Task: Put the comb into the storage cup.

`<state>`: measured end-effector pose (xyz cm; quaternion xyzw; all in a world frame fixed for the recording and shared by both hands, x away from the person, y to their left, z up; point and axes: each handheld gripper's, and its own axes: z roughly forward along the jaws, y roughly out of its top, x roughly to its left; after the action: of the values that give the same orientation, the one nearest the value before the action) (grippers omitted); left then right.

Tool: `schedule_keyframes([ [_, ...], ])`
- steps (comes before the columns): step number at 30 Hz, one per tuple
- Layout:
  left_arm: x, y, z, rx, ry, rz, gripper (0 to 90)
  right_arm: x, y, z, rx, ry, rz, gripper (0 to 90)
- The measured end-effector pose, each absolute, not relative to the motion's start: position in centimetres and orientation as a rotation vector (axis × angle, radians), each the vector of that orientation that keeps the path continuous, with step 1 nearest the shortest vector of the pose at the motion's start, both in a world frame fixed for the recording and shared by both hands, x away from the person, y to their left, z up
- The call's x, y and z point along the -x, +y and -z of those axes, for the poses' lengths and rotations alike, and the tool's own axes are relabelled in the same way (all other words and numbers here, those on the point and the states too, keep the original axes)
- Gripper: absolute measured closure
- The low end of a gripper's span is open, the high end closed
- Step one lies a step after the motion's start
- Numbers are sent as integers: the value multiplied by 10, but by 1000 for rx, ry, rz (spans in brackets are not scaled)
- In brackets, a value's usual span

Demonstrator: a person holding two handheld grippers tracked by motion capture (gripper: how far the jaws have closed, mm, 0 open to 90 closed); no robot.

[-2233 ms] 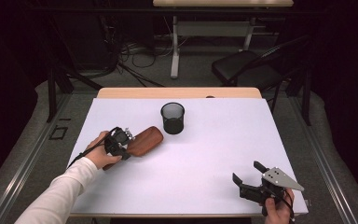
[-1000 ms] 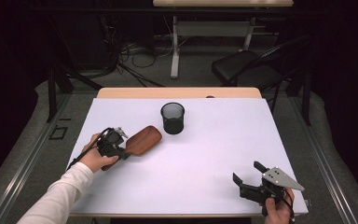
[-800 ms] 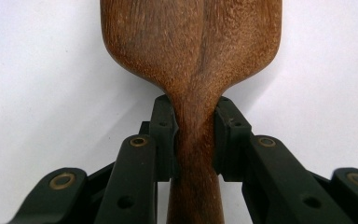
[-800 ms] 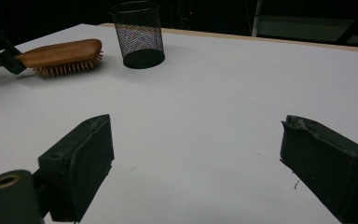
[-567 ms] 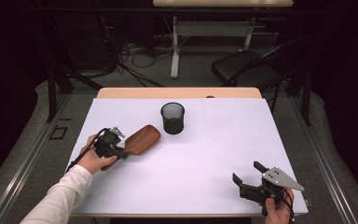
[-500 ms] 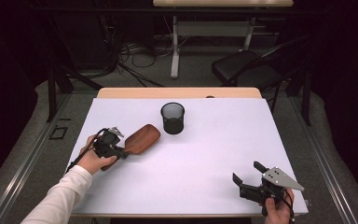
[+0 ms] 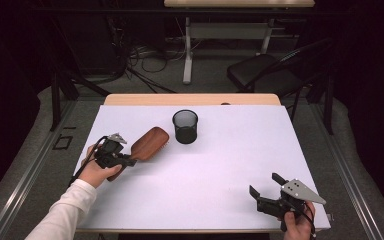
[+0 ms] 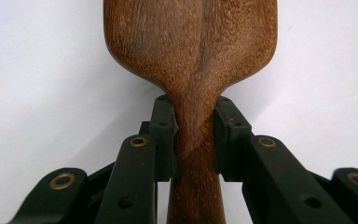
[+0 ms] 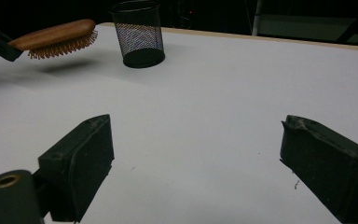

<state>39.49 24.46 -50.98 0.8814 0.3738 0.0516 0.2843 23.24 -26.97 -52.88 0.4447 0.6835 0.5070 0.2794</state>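
The left gripper (image 7: 130,159) clamps the neck of a wooden hairbrush (image 7: 147,143), holding it just above the table (image 7: 230,165), bristles down, near the mesh cup (image 7: 185,126). The right gripper (image 7: 270,192) rests at the near right corner, jaws wide and empty

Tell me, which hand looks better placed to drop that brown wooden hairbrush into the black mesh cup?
Left. Its tongs are shut on the brown wooden hairbrush at its handle, lifted beside the black mesh cup. The right tongs hang open and empty at the table's near right corner.
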Motion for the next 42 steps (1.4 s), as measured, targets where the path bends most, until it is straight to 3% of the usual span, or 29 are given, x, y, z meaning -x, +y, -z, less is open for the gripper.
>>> schedule_keyframes([
  [23, -379, 250, 492, -2122, 1103, -213, 722, -233, -269, 530, -1192, 1827, -1360, 91],
  [42, -360, 236, 476, -2026, 1074, -345, 721, -233, -270, 529, -1194, 1829, -1360, 91],
])
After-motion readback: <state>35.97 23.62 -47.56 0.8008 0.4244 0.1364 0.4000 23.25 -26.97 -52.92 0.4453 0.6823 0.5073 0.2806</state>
